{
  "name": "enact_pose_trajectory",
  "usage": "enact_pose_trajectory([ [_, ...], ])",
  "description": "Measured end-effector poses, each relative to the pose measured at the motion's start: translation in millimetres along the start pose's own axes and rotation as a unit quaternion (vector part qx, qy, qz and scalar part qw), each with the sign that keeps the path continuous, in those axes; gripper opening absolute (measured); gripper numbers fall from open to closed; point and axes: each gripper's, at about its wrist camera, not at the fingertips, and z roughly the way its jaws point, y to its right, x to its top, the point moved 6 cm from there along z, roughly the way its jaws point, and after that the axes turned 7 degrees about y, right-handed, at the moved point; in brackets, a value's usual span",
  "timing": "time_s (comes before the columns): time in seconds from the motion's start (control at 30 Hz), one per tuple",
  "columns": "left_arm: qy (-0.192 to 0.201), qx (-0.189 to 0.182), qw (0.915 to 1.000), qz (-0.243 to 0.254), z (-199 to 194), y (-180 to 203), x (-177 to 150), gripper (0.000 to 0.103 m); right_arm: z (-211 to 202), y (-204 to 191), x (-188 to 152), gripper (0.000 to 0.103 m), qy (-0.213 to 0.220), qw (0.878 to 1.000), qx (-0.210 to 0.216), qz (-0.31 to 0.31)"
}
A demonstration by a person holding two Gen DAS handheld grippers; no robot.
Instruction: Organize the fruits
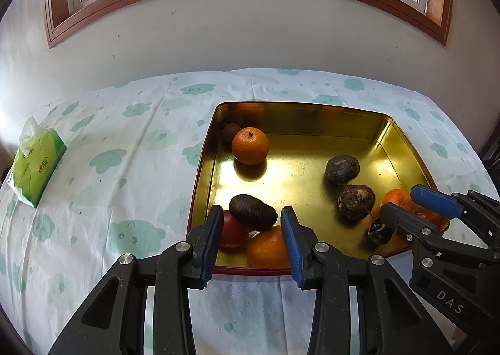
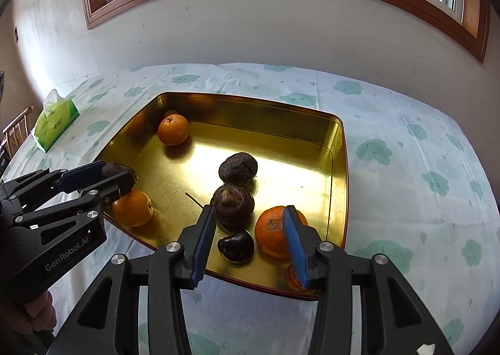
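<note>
Gold tin (image 1: pixel 203 174) sat on the bench, cloud-print cloth (image 1: pixel 103 142) under it. Left tool (image 1: pixel 251 230) hung over the tin's near-left corner, jaws wide apart, holding nothing; a dark avocado (image 1: pixel 253 212), red fruit (image 1: pixel 232 231) and an orange (image 1: pixel 267 247) lay between its fingers. Right tool (image 2: pixel 247 238) gaped over the tin's near-right corner above a dark cherry (image 2: pixel 236 245), gripping nothing. Tissue pack (image 1: pixel 36 164) lay well left of the tin.

We note a small brown fruit (image 1: pixel 230 131) half hidden behind the far orange (image 1: pixel 250 145). The red fruit (image 1: pixel 232 231) is partly covered by the left gripper (image 1: pixel 252 241); type undetermined.
</note>
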Motion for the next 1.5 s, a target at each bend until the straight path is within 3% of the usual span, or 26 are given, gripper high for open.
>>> enact_pose_trajectory([
  [0.2,0.010,0.004,0.9999,0.001,-18,4,0,0.047,-14,0,-1,0.048,0.007,1.000,-0.005,0.007],
  [0.3,0.011,0.006,0.9999,-0.001,-27,4,-4,0.051,-23,0,-2,0.055,0.012,1.000,-0.011,0.013],
  [0.97,0.019,0.050,0.9985,-0.008,-78,-3,-38,0.052,-66,-7,-37,0.061,0.006,0.998,-0.031,0.049],
  [1.03,0.019,0.053,0.9983,-0.011,-81,-3,-41,0.052,-71,-7,-41,0.071,0.007,0.998,-0.038,0.055],
  [1.5,0.021,0.068,0.9974,-0.014,-101,-3,-56,0.052,-92,-16,-53,0.071,0.020,0.997,-0.046,0.059],
])
